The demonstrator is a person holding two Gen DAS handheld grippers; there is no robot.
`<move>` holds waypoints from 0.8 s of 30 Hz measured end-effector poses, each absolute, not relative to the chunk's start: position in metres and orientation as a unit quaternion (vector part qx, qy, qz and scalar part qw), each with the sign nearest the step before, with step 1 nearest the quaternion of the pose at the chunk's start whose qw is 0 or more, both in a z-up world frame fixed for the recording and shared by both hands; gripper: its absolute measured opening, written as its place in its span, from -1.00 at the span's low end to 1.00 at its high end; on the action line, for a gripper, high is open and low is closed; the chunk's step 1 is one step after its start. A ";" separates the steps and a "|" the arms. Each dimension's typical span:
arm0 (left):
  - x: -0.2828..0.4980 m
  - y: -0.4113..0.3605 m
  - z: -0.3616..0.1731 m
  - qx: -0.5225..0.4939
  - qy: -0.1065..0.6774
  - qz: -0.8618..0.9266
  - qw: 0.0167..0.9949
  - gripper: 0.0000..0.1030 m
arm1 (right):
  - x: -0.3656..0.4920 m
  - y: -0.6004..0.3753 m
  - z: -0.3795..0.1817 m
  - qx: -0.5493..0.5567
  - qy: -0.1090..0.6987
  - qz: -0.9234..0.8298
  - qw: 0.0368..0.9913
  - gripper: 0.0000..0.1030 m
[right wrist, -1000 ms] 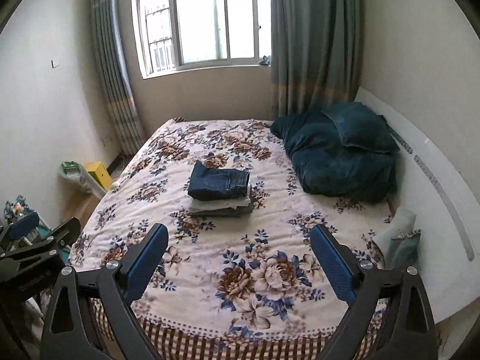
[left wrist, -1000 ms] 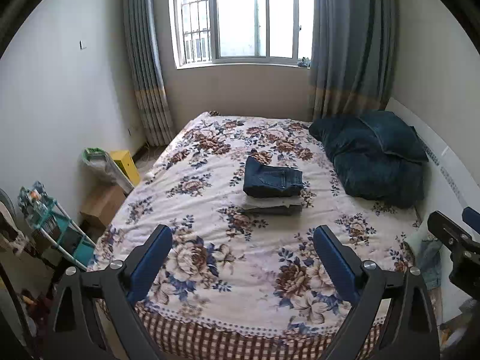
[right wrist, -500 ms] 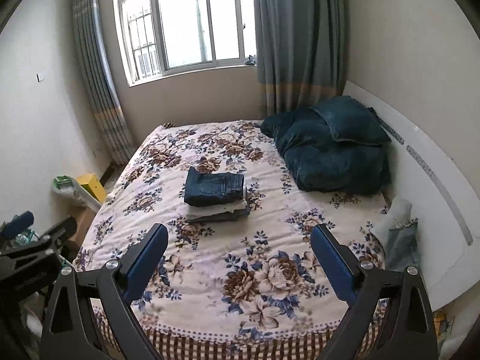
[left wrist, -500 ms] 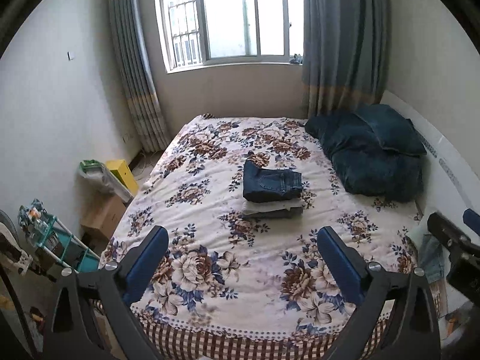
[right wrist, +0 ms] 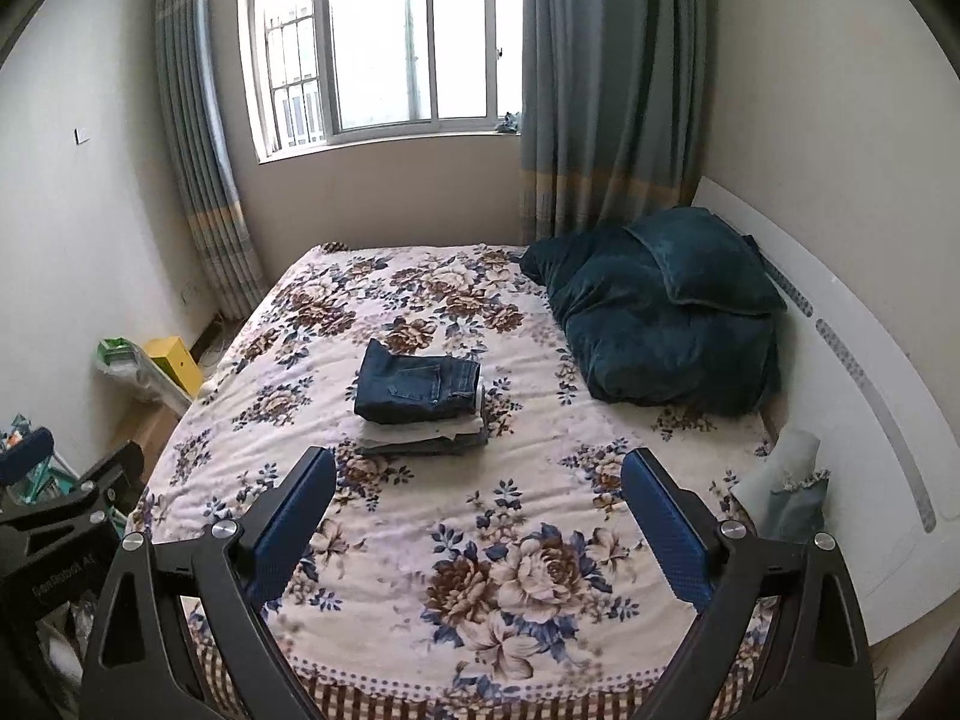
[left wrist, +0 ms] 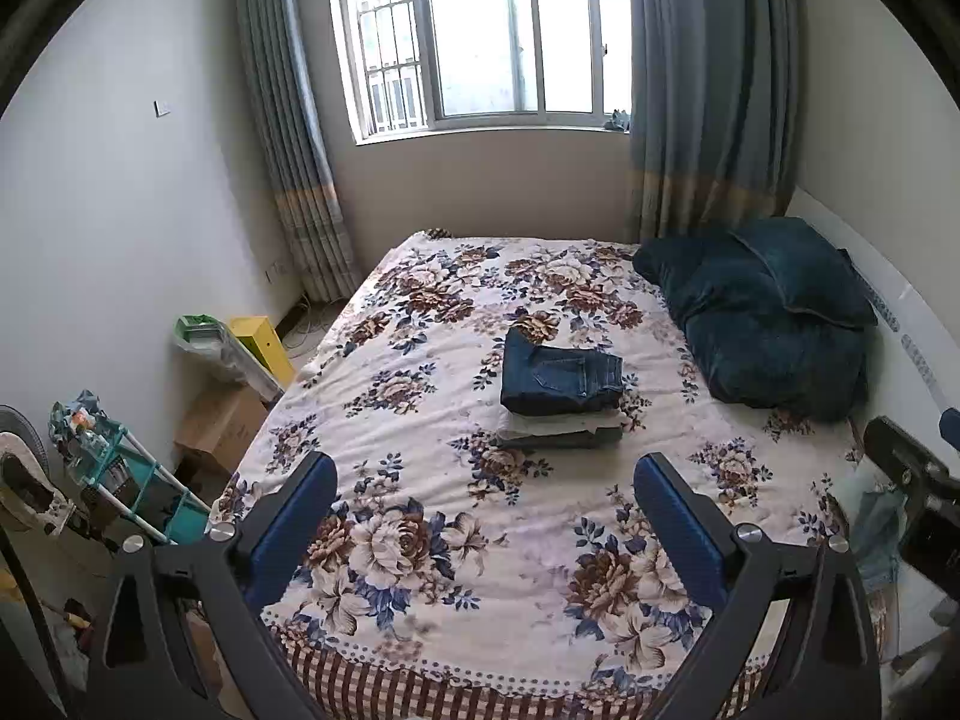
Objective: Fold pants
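Folded dark blue jeans [left wrist: 561,380] [right wrist: 418,389] lie on top of a small stack of folded light and grey pants [left wrist: 561,429] [right wrist: 420,435] in the middle of the floral bed [left wrist: 456,540] [right wrist: 480,540]. My left gripper [left wrist: 486,516] hovers over the bed's near end, well short of the stack, open with nothing between its blue pads. My right gripper [right wrist: 477,510] is likewise open and empty, back from the stack. More light blue denim [right wrist: 786,492] lies crumpled at the bed's right edge by the headboard.
A dark teal quilt and pillow [left wrist: 774,324] [right wrist: 666,312] fill the bed's right side against the white headboard [right wrist: 870,420]. Left of the bed stand a yellow box [left wrist: 264,342], a cardboard box [left wrist: 219,429] and a teal rack [left wrist: 114,468]. A curtained window is behind.
Both grippers have drawn back from the bed, so the stack looks smaller and farther away. Both stay open and empty.
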State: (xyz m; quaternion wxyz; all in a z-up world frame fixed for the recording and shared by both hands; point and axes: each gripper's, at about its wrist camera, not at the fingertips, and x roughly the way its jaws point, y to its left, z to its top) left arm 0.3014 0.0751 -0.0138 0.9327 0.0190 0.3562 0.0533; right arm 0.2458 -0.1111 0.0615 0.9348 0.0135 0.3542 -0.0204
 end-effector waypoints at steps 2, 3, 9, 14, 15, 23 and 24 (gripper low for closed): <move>0.300 0.074 -0.013 0.018 0.355 0.052 0.933 0.98 | 0.244 -0.111 0.060 0.011 0.356 -0.020 0.934 0.90; 0.300 0.074 -0.013 0.018 0.354 0.054 0.933 0.98 | 0.242 -0.113 0.059 0.012 0.356 -0.020 0.934 0.90; 0.301 0.071 -0.010 0.022 0.355 0.051 0.933 0.98 | 0.238 -0.116 0.056 0.013 0.358 -0.020 0.933 0.90; 0.298 0.067 -0.007 0.023 0.353 0.048 0.934 0.98 | 0.227 -0.123 0.054 0.016 0.357 -0.026 0.933 0.90; 0.297 0.066 -0.006 0.023 0.352 0.047 0.935 0.98 | 0.226 -0.124 0.054 0.016 0.357 -0.028 0.934 0.90; 0.293 0.062 0.001 0.024 0.340 0.043 0.939 0.98 | 0.218 -0.131 0.058 0.019 0.351 -0.035 0.936 0.90; 0.293 0.063 0.002 0.022 0.339 0.042 0.939 0.98 | 0.216 -0.132 0.059 0.020 0.349 -0.035 0.936 0.90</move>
